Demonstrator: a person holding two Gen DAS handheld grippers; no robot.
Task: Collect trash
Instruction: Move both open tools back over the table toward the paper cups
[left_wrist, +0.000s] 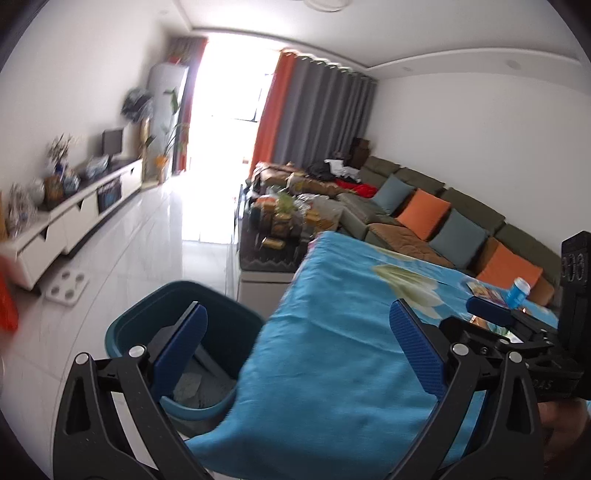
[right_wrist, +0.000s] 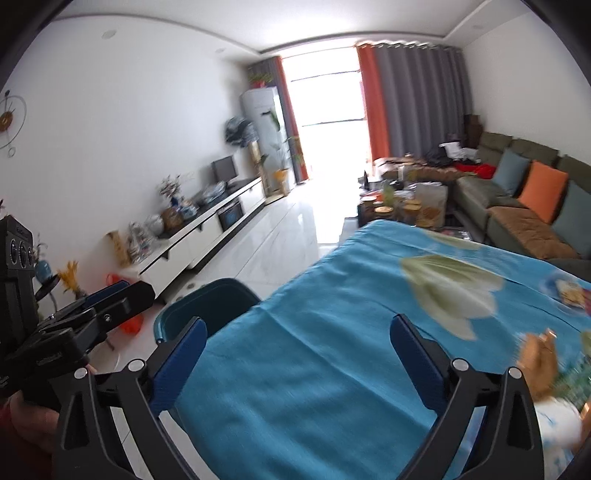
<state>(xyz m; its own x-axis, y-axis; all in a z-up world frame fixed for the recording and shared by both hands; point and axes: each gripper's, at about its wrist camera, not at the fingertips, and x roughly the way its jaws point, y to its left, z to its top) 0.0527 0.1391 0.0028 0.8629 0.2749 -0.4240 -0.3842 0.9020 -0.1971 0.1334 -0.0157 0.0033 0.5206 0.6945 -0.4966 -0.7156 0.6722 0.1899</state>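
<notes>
A teal trash bin (left_wrist: 173, 332) stands on the floor by the table's left corner, with crumpled paper (left_wrist: 192, 387) inside; it also shows in the right wrist view (right_wrist: 207, 306). My left gripper (left_wrist: 295, 332) is open and empty, above the bin and the table edge. My right gripper (right_wrist: 295, 339) is open and empty over the blue floral tablecloth (right_wrist: 332, 314). On the cloth lie a blue can (left_wrist: 519, 293), a colourful wrapper (left_wrist: 484, 291) and blurred brown and white trash (right_wrist: 543, 354) at the right. The other gripper shows in each view: right one (left_wrist: 491, 314), left one (right_wrist: 110, 291).
A white TV cabinet (right_wrist: 207, 232) with clutter runs along the left wall. A low table (left_wrist: 288, 221) piled with goods and a green sofa (left_wrist: 443, 221) with cushions lie beyond. A red bag (right_wrist: 131, 321) sits on the tiled floor (right_wrist: 280, 236).
</notes>
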